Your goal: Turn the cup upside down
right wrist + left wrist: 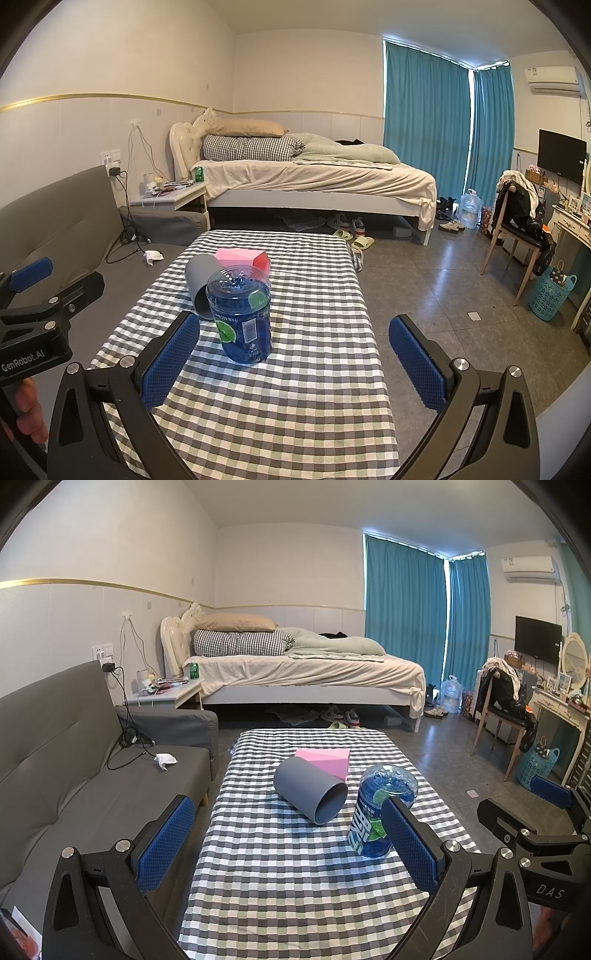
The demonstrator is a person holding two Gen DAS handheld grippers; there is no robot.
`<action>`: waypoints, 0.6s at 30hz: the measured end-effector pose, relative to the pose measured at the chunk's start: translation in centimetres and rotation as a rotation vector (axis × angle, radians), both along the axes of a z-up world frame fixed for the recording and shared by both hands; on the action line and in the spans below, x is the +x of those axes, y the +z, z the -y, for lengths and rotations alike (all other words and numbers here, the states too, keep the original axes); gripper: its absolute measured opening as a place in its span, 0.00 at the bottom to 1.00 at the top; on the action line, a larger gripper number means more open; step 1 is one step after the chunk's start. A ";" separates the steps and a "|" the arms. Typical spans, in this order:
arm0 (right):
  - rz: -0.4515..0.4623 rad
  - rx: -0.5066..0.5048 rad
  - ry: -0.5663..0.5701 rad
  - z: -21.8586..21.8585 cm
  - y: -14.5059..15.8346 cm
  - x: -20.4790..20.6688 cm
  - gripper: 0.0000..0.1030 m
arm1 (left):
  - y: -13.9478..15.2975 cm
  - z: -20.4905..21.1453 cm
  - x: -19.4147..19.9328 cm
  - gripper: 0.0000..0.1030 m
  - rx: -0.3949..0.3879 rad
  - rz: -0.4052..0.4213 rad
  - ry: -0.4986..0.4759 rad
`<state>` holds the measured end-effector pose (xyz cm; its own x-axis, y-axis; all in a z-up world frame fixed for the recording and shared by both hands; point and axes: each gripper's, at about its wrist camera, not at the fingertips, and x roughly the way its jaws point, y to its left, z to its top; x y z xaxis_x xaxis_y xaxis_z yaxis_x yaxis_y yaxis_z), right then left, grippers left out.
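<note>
Grey plastic cup (pixel 310 794) on its side mid-counter (pixel 295 886), blue bottle (pixel 240 317) beside, "GenRobot.AI" left gripper (pixel 288 843) and "DAS" right gripper (pixel 293 358), jaws open, empty.

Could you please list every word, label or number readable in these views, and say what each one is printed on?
"DAS": on the right gripper body, seen from the left wrist view.
"GenRobot.AI": on the left gripper body, seen from the right wrist view.
Blue bottle: label characters and barcode digits too small and distorted to read.
Air conditioner sticker: unreadable.
</note>
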<state>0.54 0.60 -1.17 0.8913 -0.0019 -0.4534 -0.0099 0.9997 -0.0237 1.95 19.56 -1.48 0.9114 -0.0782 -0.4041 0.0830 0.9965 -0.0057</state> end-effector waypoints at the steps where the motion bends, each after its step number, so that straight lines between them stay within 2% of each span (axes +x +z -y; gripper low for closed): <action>1: 0.000 0.000 0.000 0.0 0.1 0.0 1.00 | 0.0 0.0 0.0 1.00 0.000 0.000 0.000; 18: -0.010 -0.007 0.003 -0.1 -0.5 0.2 1.00 | -0.6 0.1 -0.1 1.00 0.000 -0.007 0.001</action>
